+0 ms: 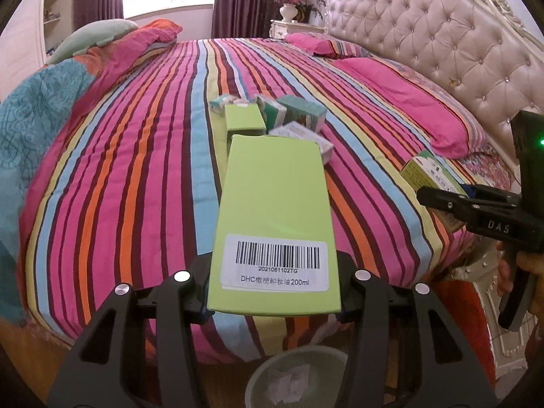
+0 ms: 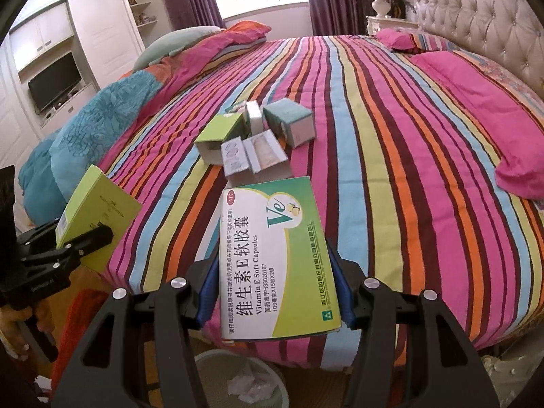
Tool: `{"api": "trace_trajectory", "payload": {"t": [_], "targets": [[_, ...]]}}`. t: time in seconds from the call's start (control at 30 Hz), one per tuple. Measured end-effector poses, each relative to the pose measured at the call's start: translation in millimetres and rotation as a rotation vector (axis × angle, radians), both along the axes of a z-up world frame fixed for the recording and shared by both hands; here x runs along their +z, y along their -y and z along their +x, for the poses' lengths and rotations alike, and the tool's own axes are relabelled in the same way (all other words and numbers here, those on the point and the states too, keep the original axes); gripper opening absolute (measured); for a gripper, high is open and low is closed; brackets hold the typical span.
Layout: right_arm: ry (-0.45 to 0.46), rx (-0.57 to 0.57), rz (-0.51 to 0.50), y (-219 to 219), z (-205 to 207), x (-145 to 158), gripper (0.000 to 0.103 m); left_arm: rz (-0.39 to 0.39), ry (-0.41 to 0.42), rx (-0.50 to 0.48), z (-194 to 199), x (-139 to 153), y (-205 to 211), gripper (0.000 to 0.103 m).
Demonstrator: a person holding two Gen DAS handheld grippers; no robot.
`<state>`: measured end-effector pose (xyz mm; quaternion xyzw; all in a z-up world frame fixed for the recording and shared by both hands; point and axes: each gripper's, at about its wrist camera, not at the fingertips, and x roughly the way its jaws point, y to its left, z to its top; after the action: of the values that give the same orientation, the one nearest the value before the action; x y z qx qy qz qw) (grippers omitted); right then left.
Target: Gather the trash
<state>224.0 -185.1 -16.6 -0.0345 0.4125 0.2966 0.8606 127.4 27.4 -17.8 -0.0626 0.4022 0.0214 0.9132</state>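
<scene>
A tall lime-green carton [image 1: 275, 224], labelled with a barcode sticker, is being held in the left gripper [image 1: 273, 309], whose jaws are pressed against its two long side faces near the lower end. A flat Vitamin E capsule box [image 2: 278, 258] is being gripped the same way by the right gripper [image 2: 275, 309], the blue pads [image 2: 208, 292] being set against its narrow edges. Both boxes are being carried clear of the striped bedspread [image 1: 136, 170], just off the edge of the bed, and a mesh wastebasket [image 2: 207, 353] holding crumpled tissue is being seen on the floor directly below each gripper.

Both cartons are being judged light and probably empty, made of thin card that is stiff along its length but easily crushed across its hollow faces. Their printed surfaces are looking smooth and somewhat slippery, so a hold across the edges, where the folded corners give strength, is being judged sounder than pressure on the broad faces. Because each is being held near one end, some tilting under a quick swing is being considered possible.

More trash is lying well up the bed: a cluster of small boxes [image 2: 258, 139], among them an open lime sleeve [image 2: 221, 137] and a teal cube-shaped box [image 2: 289, 120]. These too are being judged light and crushable; the open sleeve is being thought best taken across its closed sides rather than its mouth.
</scene>
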Motion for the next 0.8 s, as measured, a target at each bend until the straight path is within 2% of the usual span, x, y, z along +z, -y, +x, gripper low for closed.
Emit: {"api": "trace_trajectory", "payload": {"t": [0.8], "targets": [[-0.031,0.091,-0.056,-12.4,-82.6,-26.5,0.053,0.008,-0.134,-0.072,-66.1,-54.7,25.3,0.049]]}}
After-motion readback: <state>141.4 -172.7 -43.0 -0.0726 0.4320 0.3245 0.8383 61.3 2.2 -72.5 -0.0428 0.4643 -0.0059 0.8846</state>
